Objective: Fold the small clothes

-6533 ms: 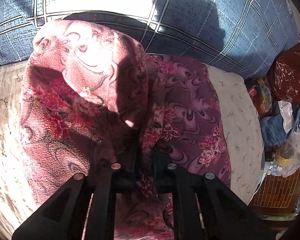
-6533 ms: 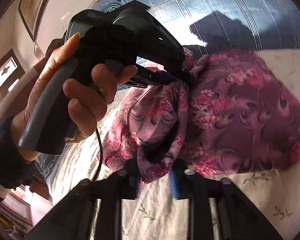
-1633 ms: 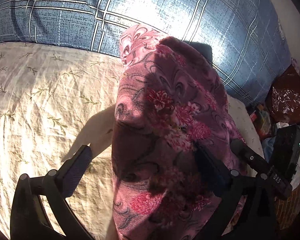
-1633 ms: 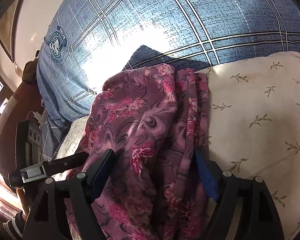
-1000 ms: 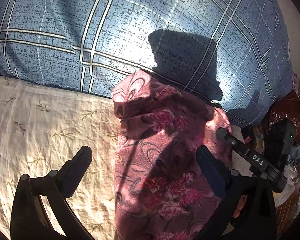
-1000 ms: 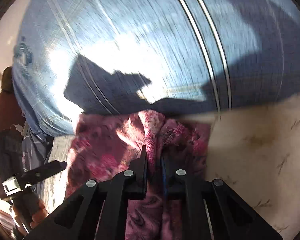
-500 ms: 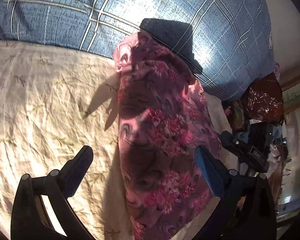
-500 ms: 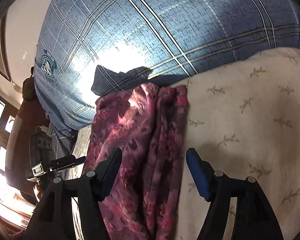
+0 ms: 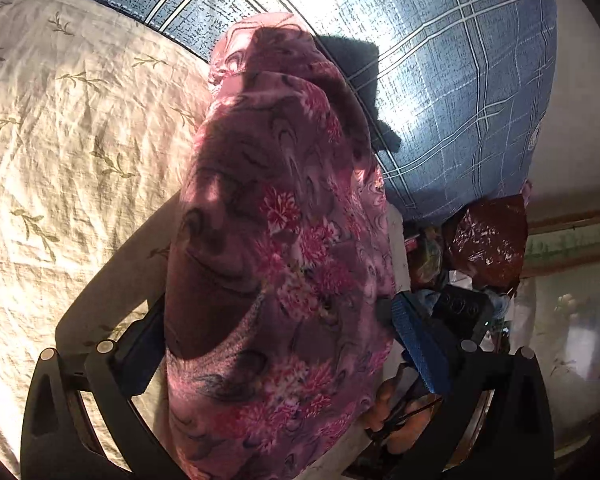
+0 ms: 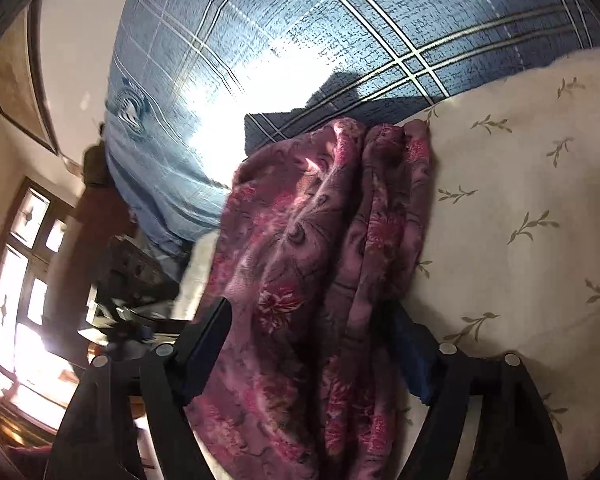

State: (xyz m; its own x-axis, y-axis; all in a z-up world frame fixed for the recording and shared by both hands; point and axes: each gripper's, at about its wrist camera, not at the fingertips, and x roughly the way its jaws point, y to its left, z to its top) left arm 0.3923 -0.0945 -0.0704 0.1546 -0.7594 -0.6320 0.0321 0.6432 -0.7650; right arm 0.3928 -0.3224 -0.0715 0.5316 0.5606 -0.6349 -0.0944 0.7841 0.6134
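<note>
Folded pink-purple floral fleece garment (image 9: 276, 248) lies lengthwise on cream leaf-print bedsheet (image 9: 60, 152), far end against blue plaid pillow (image 9: 440, 80) at bed's head edge. Left gripper (image 9: 278, 344) straddles garment's near end, one finger each side. Right gripper (image 10: 312, 344) straddles same garment from opposite side, fingers likewise flanking it. Bare sheet spreads left of garment in left wrist view, right of it in right wrist view. Dark red crinkled plastic bag (image 9: 488, 236) sits beyond bed's right edge, below pillow.
</note>
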